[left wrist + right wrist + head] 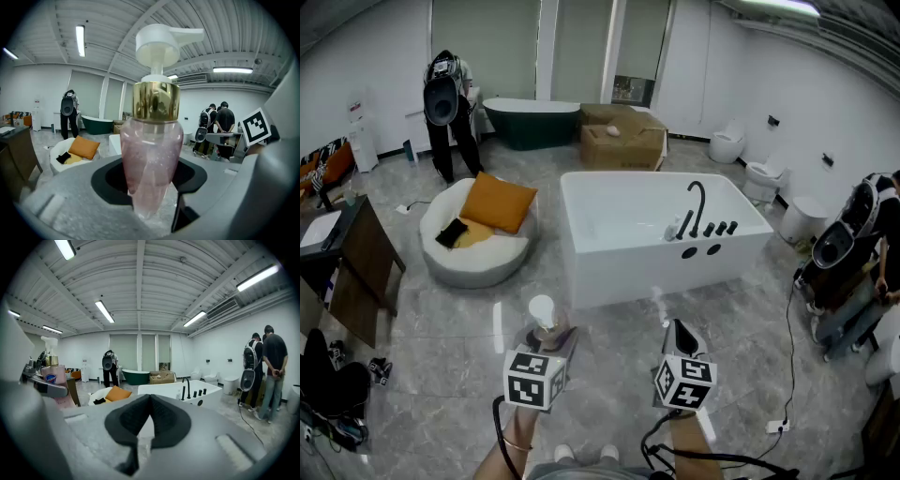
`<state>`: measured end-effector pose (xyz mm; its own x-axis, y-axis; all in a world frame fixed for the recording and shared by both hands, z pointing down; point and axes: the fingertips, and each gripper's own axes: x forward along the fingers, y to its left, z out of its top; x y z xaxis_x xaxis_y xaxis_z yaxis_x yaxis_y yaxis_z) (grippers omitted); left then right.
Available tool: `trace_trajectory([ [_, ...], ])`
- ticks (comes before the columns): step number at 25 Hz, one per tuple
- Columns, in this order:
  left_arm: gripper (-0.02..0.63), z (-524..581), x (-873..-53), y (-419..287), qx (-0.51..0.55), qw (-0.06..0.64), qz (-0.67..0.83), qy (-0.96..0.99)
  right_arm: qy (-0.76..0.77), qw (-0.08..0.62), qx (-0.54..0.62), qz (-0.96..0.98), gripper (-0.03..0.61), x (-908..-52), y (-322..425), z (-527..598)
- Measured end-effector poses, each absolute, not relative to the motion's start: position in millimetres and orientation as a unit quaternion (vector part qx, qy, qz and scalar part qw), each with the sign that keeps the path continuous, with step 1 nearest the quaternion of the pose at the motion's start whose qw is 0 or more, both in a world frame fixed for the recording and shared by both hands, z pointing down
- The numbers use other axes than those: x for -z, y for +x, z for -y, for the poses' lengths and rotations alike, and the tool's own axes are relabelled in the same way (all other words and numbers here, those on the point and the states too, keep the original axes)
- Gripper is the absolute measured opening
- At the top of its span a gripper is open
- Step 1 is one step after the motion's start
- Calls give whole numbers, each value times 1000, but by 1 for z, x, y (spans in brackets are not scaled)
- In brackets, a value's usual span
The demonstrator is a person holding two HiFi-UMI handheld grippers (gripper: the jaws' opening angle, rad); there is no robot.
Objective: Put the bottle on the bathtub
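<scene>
My left gripper [548, 339] is shut on a pink pump bottle [542, 314] with a gold collar and a white pump head. In the left gripper view the bottle [151, 154] stands upright between the dark pads of that gripper [150, 187] and fills the middle. The white bathtub [609, 267], with a black tap on its right rim, stands just ahead on the floor. My right gripper [680, 336] is level with the left one, shut and with nothing in it. In the right gripper view its jaws [150, 401] meet, with the bathtub [173, 390] beyond and the bottle [52, 376] at the left.
A round white seat [450, 258] with an orange cushion lies left of the tub. A dark green tub [530, 122] and cardboard boxes [622, 141] stand behind. A person [450, 103] stands at the back left, others [853, 253] at the right. A dark table [347, 262] is on the left.
</scene>
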<state>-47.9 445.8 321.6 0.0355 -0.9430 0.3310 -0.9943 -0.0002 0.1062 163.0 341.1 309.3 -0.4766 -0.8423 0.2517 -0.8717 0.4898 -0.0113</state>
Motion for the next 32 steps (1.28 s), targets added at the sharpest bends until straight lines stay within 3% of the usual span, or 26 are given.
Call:
trace_trajectory([
  [18, 235, -460, -328, -63, -107, 145, 667, 723, 526, 71, -115, 840, 3, -318, 151, -353],
  [32, 232, -418, -332, -67, -94, 136, 656, 736, 533, 83, -132, 831, 3, -340, 151, -320],
])
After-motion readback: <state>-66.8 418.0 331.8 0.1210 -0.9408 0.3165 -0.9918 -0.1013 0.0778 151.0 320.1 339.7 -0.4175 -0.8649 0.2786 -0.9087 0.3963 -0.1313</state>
